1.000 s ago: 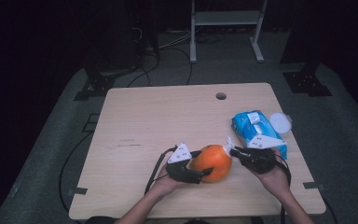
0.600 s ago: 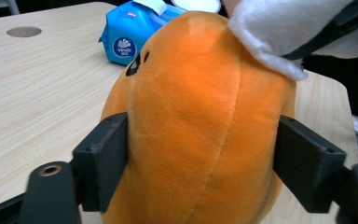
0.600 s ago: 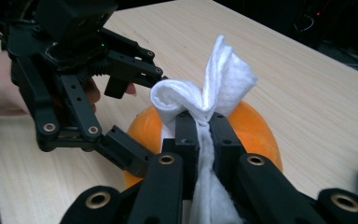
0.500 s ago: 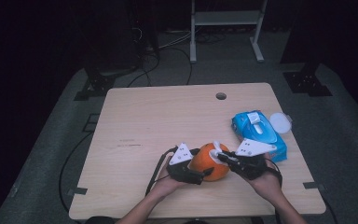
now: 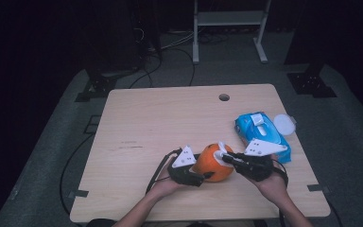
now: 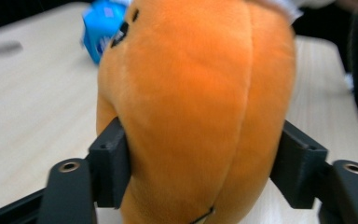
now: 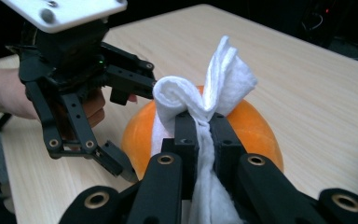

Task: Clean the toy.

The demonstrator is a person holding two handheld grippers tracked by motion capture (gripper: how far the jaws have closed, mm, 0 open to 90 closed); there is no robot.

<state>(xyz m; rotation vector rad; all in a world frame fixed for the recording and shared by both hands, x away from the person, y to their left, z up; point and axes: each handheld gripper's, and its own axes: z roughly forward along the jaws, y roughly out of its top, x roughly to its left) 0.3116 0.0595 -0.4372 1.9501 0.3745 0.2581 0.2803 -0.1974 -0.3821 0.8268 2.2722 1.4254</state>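
Looking down from the high view, my left gripper has just been closing its jaws onto the round orange plush toy at the near table edge, while my right gripper stays clamped on a folded white wipe against its top. Left gripper view: pads press the plush; its face is cut off. Right gripper view: I should wipe gently, holding firm.
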